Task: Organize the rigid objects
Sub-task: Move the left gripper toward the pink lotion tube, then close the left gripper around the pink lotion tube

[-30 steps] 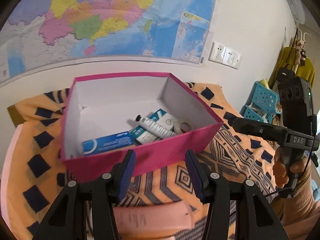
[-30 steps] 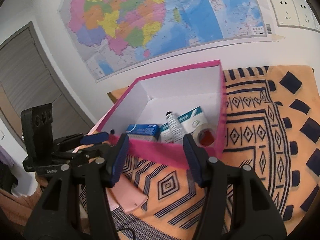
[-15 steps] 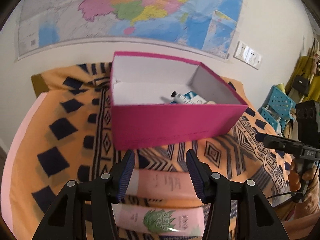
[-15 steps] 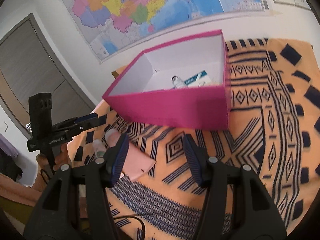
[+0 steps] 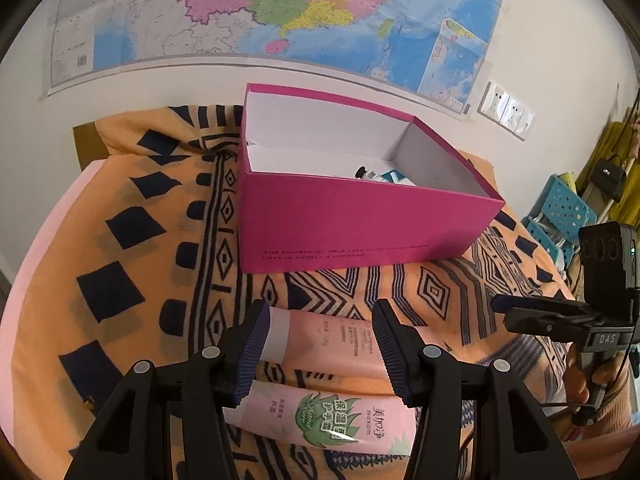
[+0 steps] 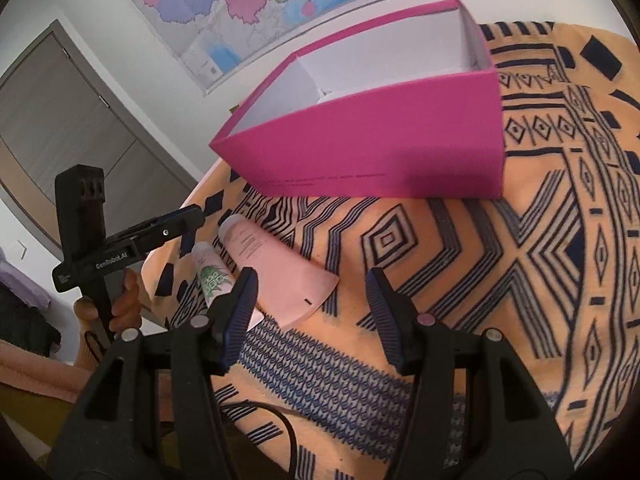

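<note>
A pink open box (image 5: 352, 228) stands on the patterned cloth; it also shows in the right wrist view (image 6: 376, 156). A small tube with a black cap (image 5: 366, 173) and a blue-white carton (image 5: 394, 177) peek over its rim. Two pink tubes lie in front of it: a plain one (image 5: 332, 342) and one with a green leaf label (image 5: 332, 420); they also show in the right wrist view, plain (image 6: 276, 268) and labelled (image 6: 212, 276). My left gripper (image 5: 320, 344) is open, its jaws astride the plain tube, above it. My right gripper (image 6: 312, 304) is open and empty over the cloth.
The orange and navy cloth (image 5: 132, 248) covers the table to its edges. A wall with a map (image 5: 280, 12) stands behind the box. Blue baskets (image 5: 560, 212) stand at the far right. A grey door (image 6: 60, 120) is at the left.
Both grippers have pulled back and dropped from over the box toward the table front. The two pink tubes have come into view; the left jaws now frame the plain one.
</note>
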`<control>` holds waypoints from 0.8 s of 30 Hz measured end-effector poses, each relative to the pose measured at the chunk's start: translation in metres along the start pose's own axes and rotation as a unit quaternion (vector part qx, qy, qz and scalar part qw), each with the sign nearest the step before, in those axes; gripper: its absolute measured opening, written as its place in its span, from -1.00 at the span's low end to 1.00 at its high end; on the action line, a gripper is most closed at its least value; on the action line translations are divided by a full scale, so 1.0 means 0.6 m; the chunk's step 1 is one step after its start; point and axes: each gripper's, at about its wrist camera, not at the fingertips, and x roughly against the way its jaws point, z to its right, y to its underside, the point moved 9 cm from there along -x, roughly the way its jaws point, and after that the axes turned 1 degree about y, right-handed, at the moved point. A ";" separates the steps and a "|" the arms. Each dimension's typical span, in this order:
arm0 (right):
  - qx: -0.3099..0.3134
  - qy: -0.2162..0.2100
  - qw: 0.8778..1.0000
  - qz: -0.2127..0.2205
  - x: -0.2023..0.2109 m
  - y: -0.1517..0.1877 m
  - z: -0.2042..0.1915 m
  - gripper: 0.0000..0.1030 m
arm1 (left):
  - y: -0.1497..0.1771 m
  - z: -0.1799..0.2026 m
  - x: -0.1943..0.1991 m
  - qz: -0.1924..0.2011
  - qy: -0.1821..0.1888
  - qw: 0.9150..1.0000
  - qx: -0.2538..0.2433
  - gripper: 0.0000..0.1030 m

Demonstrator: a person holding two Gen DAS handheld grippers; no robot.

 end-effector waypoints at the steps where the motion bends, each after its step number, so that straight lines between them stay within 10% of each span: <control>1: 0.000 -0.001 1.000 -0.001 -0.002 -0.001 -0.002 0.13 | 0.000 0.000 0.001 0.000 -0.001 1.000 -0.001 0.05; 24: -0.006 -0.019 0.998 -0.051 -0.056 0.036 -0.025 0.14 | 0.026 -0.053 -0.012 -0.022 -0.015 0.999 0.029 0.06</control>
